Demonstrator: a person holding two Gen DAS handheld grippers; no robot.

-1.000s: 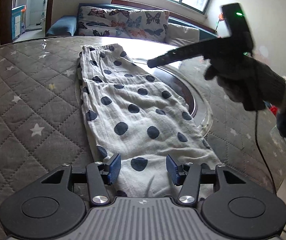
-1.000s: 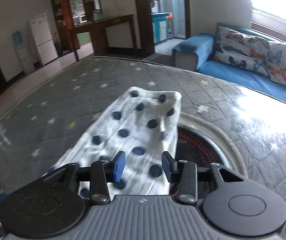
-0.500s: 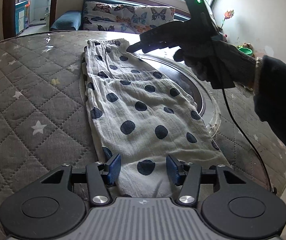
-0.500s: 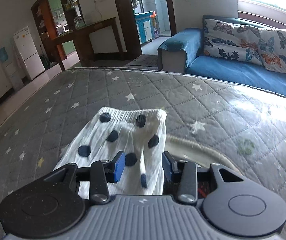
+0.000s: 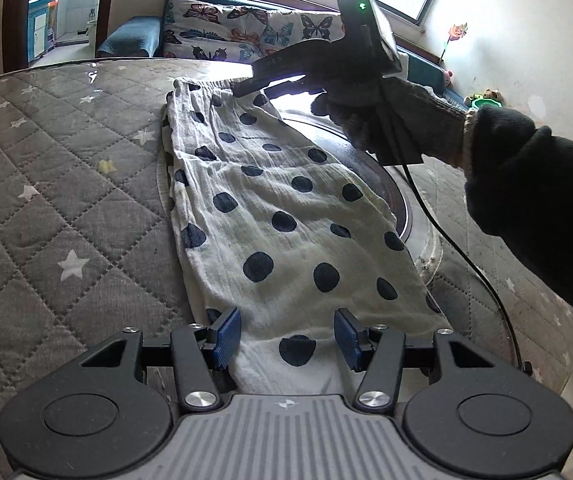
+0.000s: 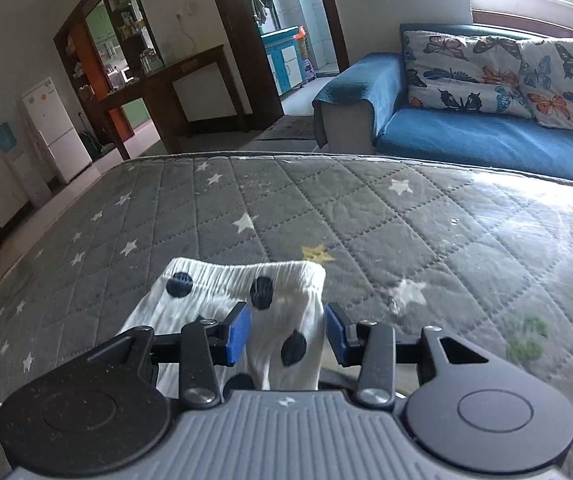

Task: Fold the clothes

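Observation:
A white garment with dark polka dots lies stretched lengthwise on the grey quilted table cover. My left gripper is open, its blue pads straddling the near end of the cloth. My right gripper is open too, with the far elastic-waist end of the garment between its pads. In the left wrist view the right gripper, held by a gloved hand, hovers over that far end.
A round dark inset with a metal rim lies in the table under the garment's right side. A blue sofa with butterfly cushions stands beyond the table. A cable hangs from the right gripper. A doorway and white fridge are far left.
The right gripper has travelled along the garment from its middle to the far waistband end and dropped lower. The left gripper has edged forward over the near end. Both stayed open.

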